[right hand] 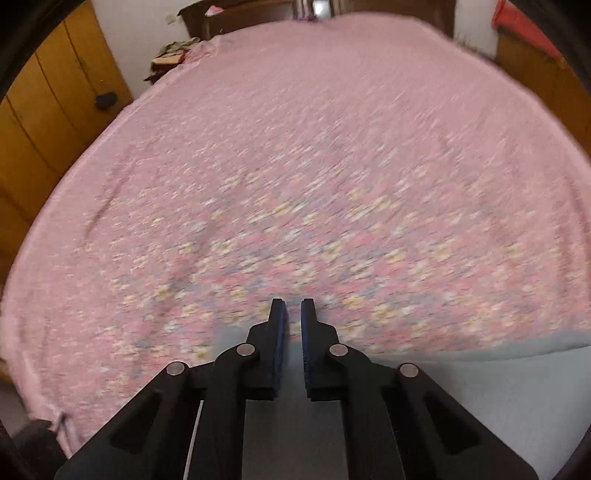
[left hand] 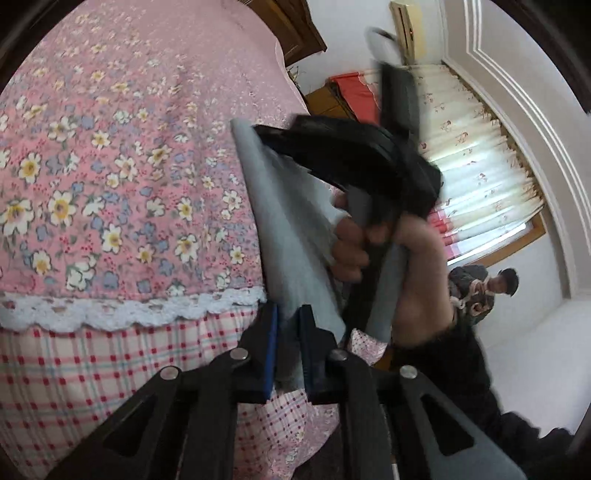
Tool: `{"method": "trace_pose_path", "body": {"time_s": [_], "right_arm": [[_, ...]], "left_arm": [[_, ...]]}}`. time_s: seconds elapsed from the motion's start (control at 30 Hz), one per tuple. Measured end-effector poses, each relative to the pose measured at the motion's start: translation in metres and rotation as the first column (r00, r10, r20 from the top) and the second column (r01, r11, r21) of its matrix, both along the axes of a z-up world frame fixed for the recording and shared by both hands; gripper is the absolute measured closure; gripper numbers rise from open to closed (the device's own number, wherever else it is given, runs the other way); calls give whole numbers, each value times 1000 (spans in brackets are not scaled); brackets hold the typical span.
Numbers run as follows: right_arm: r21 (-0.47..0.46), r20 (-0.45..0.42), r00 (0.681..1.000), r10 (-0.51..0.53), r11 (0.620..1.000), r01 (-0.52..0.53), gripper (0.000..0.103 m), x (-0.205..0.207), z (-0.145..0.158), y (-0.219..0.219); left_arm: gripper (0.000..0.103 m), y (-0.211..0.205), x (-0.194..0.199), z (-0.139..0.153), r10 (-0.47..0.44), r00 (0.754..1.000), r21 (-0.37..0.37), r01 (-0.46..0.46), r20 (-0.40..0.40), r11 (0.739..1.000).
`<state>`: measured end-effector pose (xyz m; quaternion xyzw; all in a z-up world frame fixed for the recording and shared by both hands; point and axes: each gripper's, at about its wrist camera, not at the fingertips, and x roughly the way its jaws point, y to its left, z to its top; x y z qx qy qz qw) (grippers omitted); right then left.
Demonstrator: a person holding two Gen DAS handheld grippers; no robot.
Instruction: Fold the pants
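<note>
The grey pants (left hand: 280, 236) hang lifted off the pink floral bed (left hand: 110, 166). My left gripper (left hand: 289, 314) is shut on a fold of the grey cloth at its tips. In the left wrist view the right gripper's black body (left hand: 354, 162) shows just beyond, held in a bare hand (left hand: 406, 273), with cloth around it. In the blurred right wrist view my right gripper (right hand: 292, 308) stands nearly closed over the bed (right hand: 295, 147), with grey pants cloth (right hand: 498, 387) between the pads and spreading low right.
Wooden wardrobe doors (right hand: 44, 122) stand left of the bed. A curtained window (left hand: 469, 155), an air conditioner (left hand: 406, 26) and a second person (left hand: 491, 288) are at the right. The bed's lace hem and checked skirt (left hand: 92, 369) hang near me.
</note>
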<state>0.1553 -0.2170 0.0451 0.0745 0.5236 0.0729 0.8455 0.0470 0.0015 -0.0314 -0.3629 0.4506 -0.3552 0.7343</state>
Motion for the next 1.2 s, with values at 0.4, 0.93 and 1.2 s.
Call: {"method": "trace_pose_path", "body": {"time_s": [0.4, 0.93, 1.2], "right_arm": [[355, -67, 863, -501, 796, 490, 67, -103, 7, -287], [-474, 434, 895, 105, 871, 128, 19, -185, 88, -73], [-425, 256, 861, 438, 852, -307, 36, -231, 40, 88]], "left_arm": [[92, 13, -34, -9, -9, 999, 55, 7, 47, 998], [90, -4, -31, -2, -6, 999, 98, 1, 47, 995], [86, 16, -11, 18, 27, 1000, 110, -28, 11, 994]]}}
